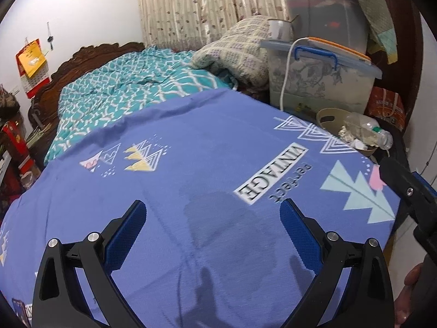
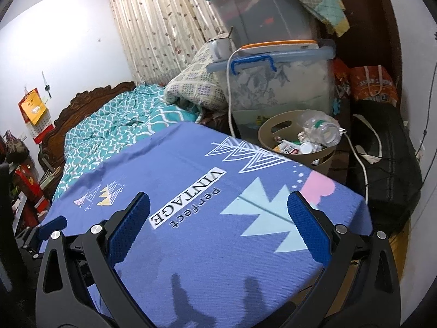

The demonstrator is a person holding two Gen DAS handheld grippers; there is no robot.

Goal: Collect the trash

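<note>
Currently both tools hover over the blue-violet printed bedsheet [image 1: 191, 164], nothing in either.

Left to right:

- Left gripper [image 1: 213, 232]: black frame, blue pads, jaws spread wide, empty. It sits over bare sheet near the "VINTAGE" print. No loose trash shows on the sheet in front of it.
- Right gripper [image 2: 218, 218]: same build, jaws also wide, empty. It hangs over the sheet's right part, near the pale-blue arrow print. Its black arm [image 1: 409, 191] shows at the right edge of the left wrist view, so the two tools are near each other, side by side.
- Round tan plastic waste basket [image 2: 273, 128]: off the far right corner of the bed, ahead and to the right of both tools, just beside the clear storage box with the blue handle [image 2: 273, 90]. It already holds a crumpled clear plastic bottle with a green band [image 2: 322, 128], lying tilted across the rim, neck pointing right, plus small wrappers and paper [image 2: 289, 146].

Key relation: I judge the basket is nearer my right gripper; in the left view it sits at the far right edge [image 1: 327, 114], partly behind the sheet's corner.

I see no trash outside the basket, so I judge collection is nearly or fully done. Anything below the bed edge is hidden.
</note>
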